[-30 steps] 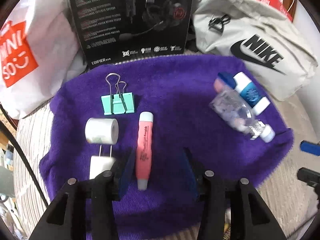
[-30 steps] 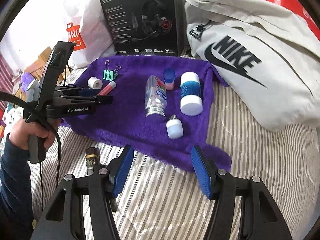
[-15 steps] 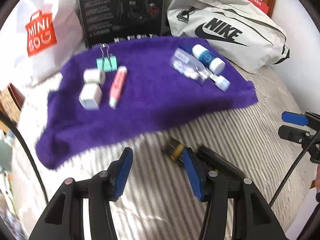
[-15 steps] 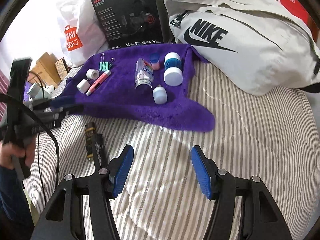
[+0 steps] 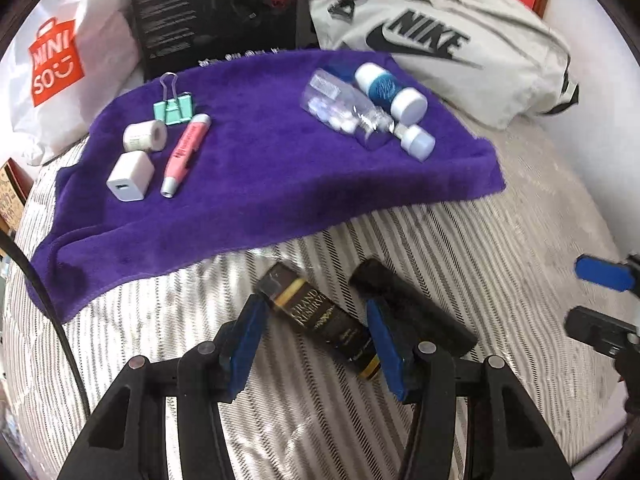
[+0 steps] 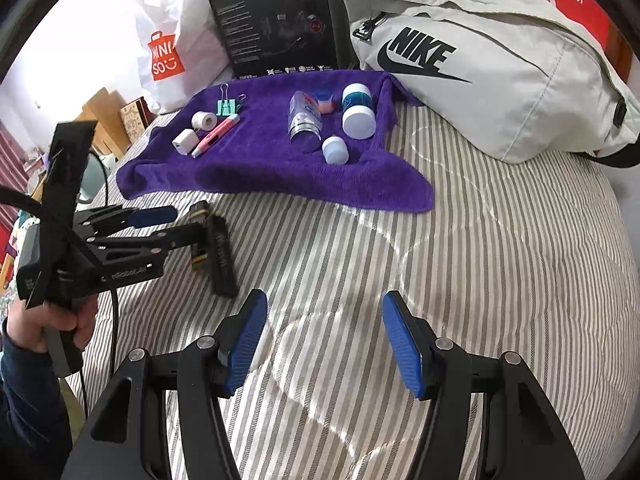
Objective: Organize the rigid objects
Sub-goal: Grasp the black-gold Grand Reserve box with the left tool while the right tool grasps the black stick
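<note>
A purple towel lies on the striped bed. On its left part sit a green binder clip, a white tape roll, a white charger cube and a pink pen. On its right part sit a clear pill bottle, a blue-and-white jar and a small white cap. A dark box with gold lettering and a black tube lie on the bed in front of the towel. My left gripper is open, with the dark box between its fingers. My right gripper is open and empty over bare bedding.
A black headset box, a white Miniso bag and a grey Nike bag stand behind the towel. The dark box and black tube also show in the right wrist view, beside the left gripper.
My left gripper has pulled back from the pink pen off the towel and come down around the dark box on the bed. My right gripper has drawn back from the towel.
</note>
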{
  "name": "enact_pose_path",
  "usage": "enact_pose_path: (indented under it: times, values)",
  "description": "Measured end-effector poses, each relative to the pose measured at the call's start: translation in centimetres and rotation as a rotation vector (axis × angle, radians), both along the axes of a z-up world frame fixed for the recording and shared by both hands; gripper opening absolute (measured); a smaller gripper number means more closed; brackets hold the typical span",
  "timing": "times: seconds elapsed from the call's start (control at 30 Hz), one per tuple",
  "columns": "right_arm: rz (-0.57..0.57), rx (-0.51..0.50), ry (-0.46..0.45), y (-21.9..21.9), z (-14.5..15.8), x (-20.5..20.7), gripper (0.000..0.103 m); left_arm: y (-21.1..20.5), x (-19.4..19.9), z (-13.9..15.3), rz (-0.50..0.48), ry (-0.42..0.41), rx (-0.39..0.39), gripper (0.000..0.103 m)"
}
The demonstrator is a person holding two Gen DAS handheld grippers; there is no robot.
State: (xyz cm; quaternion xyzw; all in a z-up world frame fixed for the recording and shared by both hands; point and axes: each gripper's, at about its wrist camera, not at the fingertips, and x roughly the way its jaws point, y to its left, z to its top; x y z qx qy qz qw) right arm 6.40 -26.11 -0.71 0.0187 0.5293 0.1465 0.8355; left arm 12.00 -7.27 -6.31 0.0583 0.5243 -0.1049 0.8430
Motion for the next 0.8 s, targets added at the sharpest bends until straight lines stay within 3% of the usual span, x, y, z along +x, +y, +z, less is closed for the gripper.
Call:
enact_pose_path:
  times: [0.13,0.27,0.4,0.53,0.63,0.67,0.8]
  values:
    - [0.005,0.001,-0.002,0.2,0.1,-0.1,0.06,-0.4,-0.5,0.0,-0.021,-0.024,0.046,0.056]
    - [0.015,0.001,0.0,0.4,0.0,-0.2,0.06,1.9,-1.4,0.2,0.001,-0.028,0.065,0.063]
    - [0.013,0.009,0.009,0.3,-0.5,-0.2,0.06,3.5,-1.3,0.2,0.028,-0.028,0.047,0.063]
    - [0.011,0.026,0.021,0.5,-1.1,0.3,0.06,2.8,-0.7,0.1,-0.004,-0.038,0.027,0.055]
    - [0.024,0.032,0.027,1.0,-1.5,0.5,0.06,2.1,-0.8,0.2,-0.033,-0.049,0.023,0.038]
    - [0.027,0.032,0.028,1.2,-1.7,0.6,0.06,2.0,-0.8,0.2,-0.045,-0.055,0.023,0.025]
    - [0.037,0.033,0.029,1.8,-2.0,0.9,0.06,1.9,-1.4,0.3,-0.055,-0.073,0.018,0.024]
